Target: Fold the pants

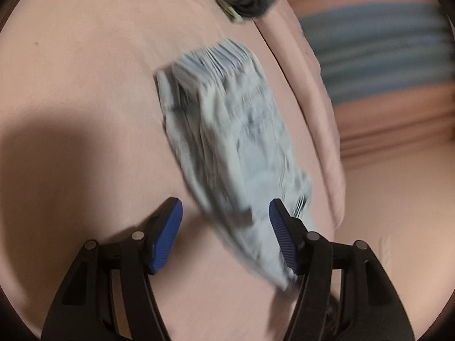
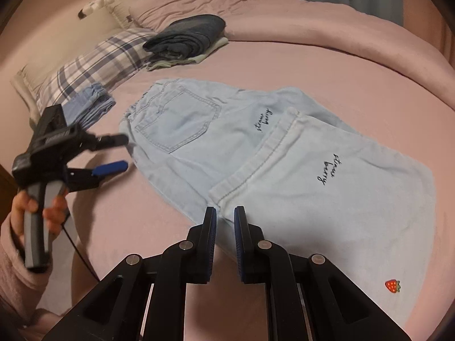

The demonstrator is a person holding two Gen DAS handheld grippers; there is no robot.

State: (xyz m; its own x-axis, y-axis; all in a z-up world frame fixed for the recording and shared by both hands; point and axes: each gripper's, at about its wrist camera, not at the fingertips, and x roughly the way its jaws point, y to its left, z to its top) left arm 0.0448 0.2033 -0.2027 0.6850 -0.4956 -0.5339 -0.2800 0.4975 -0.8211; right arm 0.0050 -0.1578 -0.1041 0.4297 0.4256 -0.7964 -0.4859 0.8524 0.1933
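Right gripper point(image 2: 225, 213): jaws nearly closed, only a thin gap, nothing pinched between them. It hangs over the near hem of the pants point(image 2: 256, 153), tips at the edge of the folded leg.

Pants: light blue denim, lying flat on the pink bed point(image 2: 355, 91) sheet, folded once so the leg end lies doubled back over the seat. In the right wrist view the long axis runs from about 5 o'clock (near, strawberry patch point(image 2: 392, 286)) to about 10 o'clock (far, waistband point(image 2: 133, 108) and back pocket point(image 2: 179, 119)). Waist end points away, toward the pillows. "Straw berry" script shows twice, on the lower layer and on the folded-over leg.

Left gripper point(image 2: 121, 153): at 9 o'clock in the right wrist view, held in a hand point(image 2: 42, 210) with a pink sleeve, jaws apart, tips just short of the waistband corner, nothing gripped. Its own view is motion-blurred: left gripper point(image 1: 226, 221) jaws wide, pants fabric runs between them from 5 to 12 o'clock, the pads not pressing on it.

Further out: small folded blue garment point(image 2: 91, 105) at 10 o'clock, plaid pillow point(image 2: 93, 65) behind it, stack of dark folded clothes point(image 2: 187, 38) at 11 o'clock, bunched pink duvet point(image 2: 312, 28) across the far side.
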